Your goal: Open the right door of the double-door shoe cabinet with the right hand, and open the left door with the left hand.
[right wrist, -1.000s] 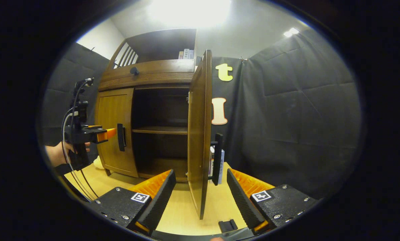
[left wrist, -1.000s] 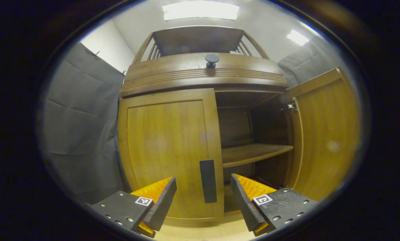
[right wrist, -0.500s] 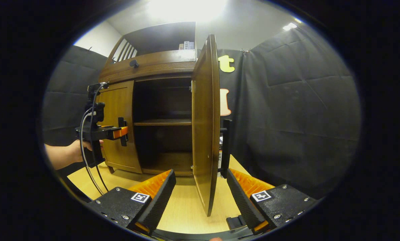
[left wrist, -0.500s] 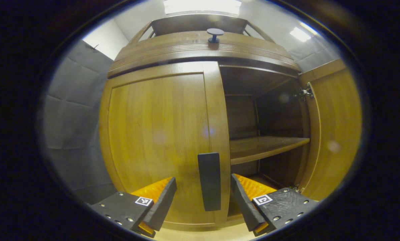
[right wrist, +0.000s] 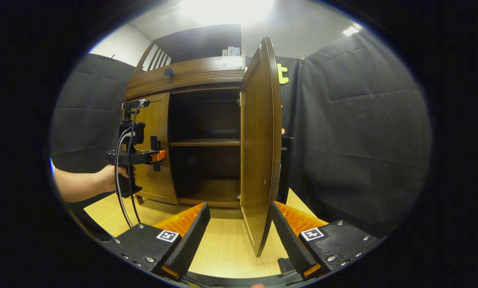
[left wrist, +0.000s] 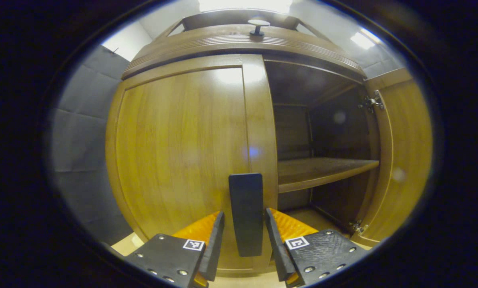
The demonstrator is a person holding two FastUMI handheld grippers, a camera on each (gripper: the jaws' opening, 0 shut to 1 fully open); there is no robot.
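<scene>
Wood left door: stiff, hinged, swinging lightly.
Grip pt: dark flat bar handle, sitting btwn left gripper fingers, not clamped yet.
Right gripper: gaping apart, straddling open right door edge.

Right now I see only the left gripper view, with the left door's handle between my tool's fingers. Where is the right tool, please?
Observer: The right tool is open. The right door stands edge-on between its fingers, and they are not pressing on it.
Operator: Is that door's handle free?
Observer: Yes. The handle sits on the door's far side, and nothing grips it.
</scene>
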